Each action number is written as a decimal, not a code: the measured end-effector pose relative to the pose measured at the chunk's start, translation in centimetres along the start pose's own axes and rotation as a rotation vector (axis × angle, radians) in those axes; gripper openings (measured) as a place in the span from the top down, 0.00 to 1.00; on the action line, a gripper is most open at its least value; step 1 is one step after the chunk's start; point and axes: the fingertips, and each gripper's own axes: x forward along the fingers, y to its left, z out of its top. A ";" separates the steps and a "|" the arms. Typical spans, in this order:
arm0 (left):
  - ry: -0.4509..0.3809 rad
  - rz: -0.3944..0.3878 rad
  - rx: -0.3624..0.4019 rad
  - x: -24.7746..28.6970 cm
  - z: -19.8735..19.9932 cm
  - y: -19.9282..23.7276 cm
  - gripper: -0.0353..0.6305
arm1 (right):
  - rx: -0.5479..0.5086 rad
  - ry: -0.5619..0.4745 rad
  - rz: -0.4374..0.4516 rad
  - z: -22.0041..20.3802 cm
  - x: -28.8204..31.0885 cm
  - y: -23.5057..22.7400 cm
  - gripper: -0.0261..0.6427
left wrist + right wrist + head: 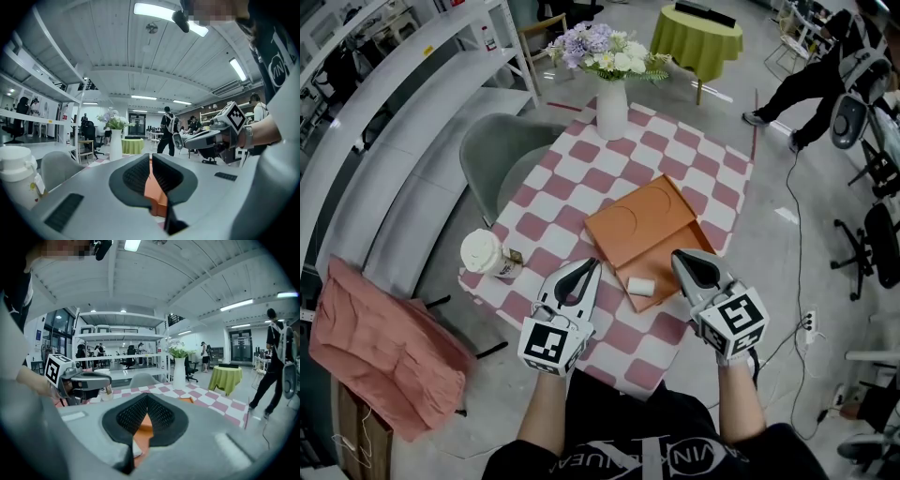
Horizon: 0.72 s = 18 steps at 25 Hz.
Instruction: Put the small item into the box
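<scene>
An orange box (pixel 670 251) lies open on the checkered table (pixel 572 187), its lid (pixel 639 221) folded out toward the far left. The small white cylinder (pixel 640 286) rests on its side at the box's near corner. My left gripper (pixel 593 265) hovers just left of it and my right gripper (pixel 678 255) just right of it, both above the table. Each is shut with nothing held. In the left gripper view, my left gripper (pixel 151 157) has the orange box (pixel 154 190) below its tips. In the right gripper view, my right gripper (pixel 146 397) is over the orange box (pixel 142 427).
A white lidded cup (pixel 484 253) stands at the table's left edge. At the far end is a white vase of flowers (pixel 611 105), with a grey chair (pixel 502 155) to the left. A pink cloth (pixel 380 342) lies lower left. A person (pixel 806 80) stands far right.
</scene>
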 end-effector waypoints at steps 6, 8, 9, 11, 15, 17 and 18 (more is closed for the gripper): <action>-0.026 0.006 -0.006 -0.1 1.1 0.3 0.91 | 0.012 -0.034 -0.011 0.8 -0.3 -0.3 0.95; -0.032 0.007 -0.004 -0.2 1.5 0.4 0.91 | 0.025 -0.050 -0.012 1.1 -0.4 -0.5 0.95; -0.034 0.007 -0.001 -0.2 1.7 0.5 0.91 | 0.028 -0.055 -0.012 1.3 -0.4 -0.5 0.95; -0.039 0.006 0.003 -0.2 2.0 0.6 0.91 | 0.030 -0.062 -0.013 1.6 -0.4 -0.5 0.95; -0.055 0.004 0.010 -0.2 2.7 0.8 0.91 | 0.028 -0.078 -0.015 2.2 -0.4 -0.5 0.95; -0.065 0.004 0.006 -0.2 3.1 0.8 0.91 | 0.029 -0.090 -0.017 2.6 -0.4 -0.6 0.95; -0.071 0.003 0.000 -0.2 3.3 0.8 0.91 | 0.030 -0.095 -0.019 2.8 -0.5 -0.7 0.95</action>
